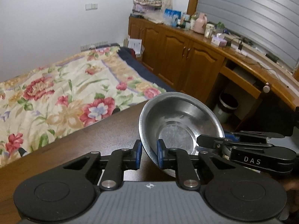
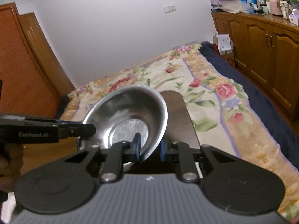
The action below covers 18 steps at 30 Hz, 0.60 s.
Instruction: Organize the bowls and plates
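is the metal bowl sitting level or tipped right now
Tipped. The metal bowl is pinched at its rim by the left gripper and right gripper, its opening tilted toward both cameras. It looks empty.

My claws (image 1: 148, 155) are black with blue pads (image 1: 160, 154), closed on a shiny silver bowl (image 1: 179, 123). Below lies a dark brown table (image 1: 104, 138); beyond, a cream bedspread (image 1: 61, 97) patterned with red flowers.

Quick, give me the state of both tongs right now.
Left tongs: shut on the rim of the steel bowl.
Right tongs: shut on the same steel bowl's opposite rim.
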### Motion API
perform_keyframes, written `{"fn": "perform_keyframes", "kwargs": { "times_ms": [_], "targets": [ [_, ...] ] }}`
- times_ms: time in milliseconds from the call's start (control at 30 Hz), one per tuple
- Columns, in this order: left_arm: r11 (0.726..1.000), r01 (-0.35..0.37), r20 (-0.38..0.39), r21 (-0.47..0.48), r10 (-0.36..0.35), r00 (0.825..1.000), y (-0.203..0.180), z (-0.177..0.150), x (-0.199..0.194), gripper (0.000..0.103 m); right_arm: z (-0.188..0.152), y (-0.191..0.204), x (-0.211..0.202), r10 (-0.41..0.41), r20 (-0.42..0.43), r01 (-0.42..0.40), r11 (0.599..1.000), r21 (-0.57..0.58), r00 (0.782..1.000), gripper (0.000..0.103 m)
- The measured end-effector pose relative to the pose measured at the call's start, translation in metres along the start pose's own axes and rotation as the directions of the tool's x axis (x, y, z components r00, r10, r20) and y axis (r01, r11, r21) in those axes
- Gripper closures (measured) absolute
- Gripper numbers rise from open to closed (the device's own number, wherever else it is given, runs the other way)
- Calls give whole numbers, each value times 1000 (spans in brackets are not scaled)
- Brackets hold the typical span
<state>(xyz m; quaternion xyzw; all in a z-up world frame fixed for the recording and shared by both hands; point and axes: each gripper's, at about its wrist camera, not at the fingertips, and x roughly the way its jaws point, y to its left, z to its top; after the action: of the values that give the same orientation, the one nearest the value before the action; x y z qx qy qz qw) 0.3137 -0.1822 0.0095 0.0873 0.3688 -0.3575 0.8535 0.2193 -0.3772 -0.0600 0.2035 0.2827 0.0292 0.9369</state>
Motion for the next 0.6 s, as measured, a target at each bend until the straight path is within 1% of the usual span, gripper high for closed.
{"fn": "perform_keyframes", "kwargs": {
  "times_ms": [167,300,600],
  "targets": [
    [1000,-14,47,15,13,999,-9,-9,-40,85,0,19,-25,19,32,-18,999,-26,999,81],
    [999,-26,75,19,24,997,-12,-20,-65,85,-5,32,-42,38,46,-36,998,-48,998,81],
    [998,-57,94,-11,58,994,-12,-44,-92,84,-11,51,-60,71,47,-65,992,-104,996,81]
  ]
}}
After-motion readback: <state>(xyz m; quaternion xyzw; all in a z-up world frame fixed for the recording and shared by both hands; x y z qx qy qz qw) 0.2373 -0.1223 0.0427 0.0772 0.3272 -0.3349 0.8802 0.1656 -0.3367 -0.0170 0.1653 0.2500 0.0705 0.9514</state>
